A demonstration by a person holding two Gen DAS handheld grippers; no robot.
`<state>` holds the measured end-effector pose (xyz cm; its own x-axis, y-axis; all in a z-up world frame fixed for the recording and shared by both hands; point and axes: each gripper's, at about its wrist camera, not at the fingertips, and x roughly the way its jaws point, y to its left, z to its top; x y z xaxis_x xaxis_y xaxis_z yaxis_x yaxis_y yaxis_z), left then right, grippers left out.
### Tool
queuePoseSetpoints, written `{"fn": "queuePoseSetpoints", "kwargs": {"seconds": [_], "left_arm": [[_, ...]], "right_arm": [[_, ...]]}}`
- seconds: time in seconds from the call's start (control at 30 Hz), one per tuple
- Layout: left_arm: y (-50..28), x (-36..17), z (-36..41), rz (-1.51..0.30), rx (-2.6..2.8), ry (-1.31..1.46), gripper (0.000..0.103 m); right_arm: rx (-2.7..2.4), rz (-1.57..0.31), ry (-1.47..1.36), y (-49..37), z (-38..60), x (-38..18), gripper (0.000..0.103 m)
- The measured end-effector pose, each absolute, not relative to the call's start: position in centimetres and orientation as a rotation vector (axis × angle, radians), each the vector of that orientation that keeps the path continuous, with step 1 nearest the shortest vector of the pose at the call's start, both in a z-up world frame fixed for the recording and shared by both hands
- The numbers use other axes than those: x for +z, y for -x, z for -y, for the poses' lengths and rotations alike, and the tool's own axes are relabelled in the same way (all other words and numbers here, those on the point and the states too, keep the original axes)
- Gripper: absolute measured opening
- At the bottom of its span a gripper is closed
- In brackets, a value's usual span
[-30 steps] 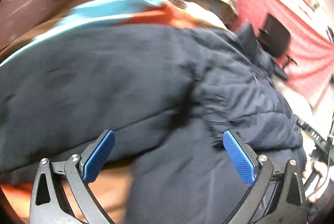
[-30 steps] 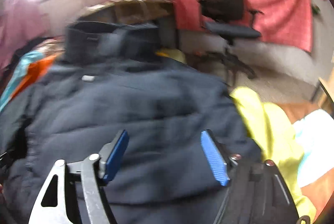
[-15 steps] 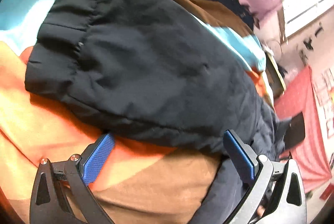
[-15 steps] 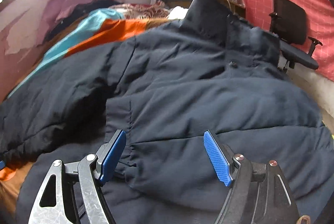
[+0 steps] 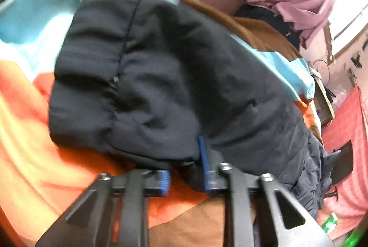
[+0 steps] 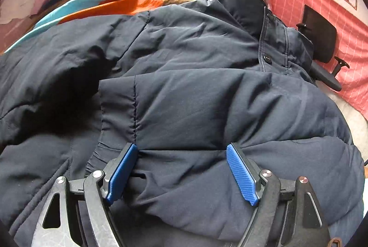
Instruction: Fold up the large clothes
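Note:
A big navy padded jacket point(image 6: 195, 40) lies spread on the bed, collar at the far end. In the left wrist view one sleeve point(image 5: 172, 74) lies across the bedcover, its cuff point(image 5: 87, 86) to the left. My left gripper point(image 5: 184, 159) is closing its jaws on the sleeve's near edge, with the fabric pinched between the blue pads point(image 5: 203, 155). In the right wrist view the other sleeve point(image 6: 195, 109) lies folded over the jacket's body. My right gripper point(image 6: 181, 147) straddles it, jaws wide and opening, with puffy fabric bulging between them.
The bedcover point(image 5: 34, 132) has orange, light blue and brown bands. Pink cloth point(image 5: 299, 1) hangs at the wall by a window. A black office chair point(image 6: 322, 40) stands to the right, before a red cloth point(image 6: 333, 5) on the wall.
The left gripper's jaws have come together on the sleeve's edge; half a second ago they stood wide apart. The right gripper has sunk closer onto the folded sleeve.

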<state>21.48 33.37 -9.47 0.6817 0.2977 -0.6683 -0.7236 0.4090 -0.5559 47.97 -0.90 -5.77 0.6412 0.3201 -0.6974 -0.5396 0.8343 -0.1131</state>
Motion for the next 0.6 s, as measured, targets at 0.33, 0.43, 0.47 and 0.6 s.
{"fn": "queuePoseSetpoints", "kwargs": {"seconds": [0.33,0.43,0.47,0.6], "left_arm": [[-23.3,1.0,-25.7,-0.261,0.518,0.47,0.005],[-25.3,4.6,-21.6,-0.184,0.372,0.331,0.005],[-25.9,5.3,-20.6,-0.173,0.333,0.308,0.005],[-29.4,8.2,-13.5,-0.152,0.094,0.174,0.005]], "right_arm": [[0.589,-0.738,0.134,-46.7,5.3,-2.2,0.079],[0.594,-0.709,0.108,-46.1,7.3,-0.5,0.079],[0.593,-0.701,0.102,-45.9,7.9,0.0,0.079],[0.564,-0.665,0.07,-45.8,11.1,2.0,0.079]]}}
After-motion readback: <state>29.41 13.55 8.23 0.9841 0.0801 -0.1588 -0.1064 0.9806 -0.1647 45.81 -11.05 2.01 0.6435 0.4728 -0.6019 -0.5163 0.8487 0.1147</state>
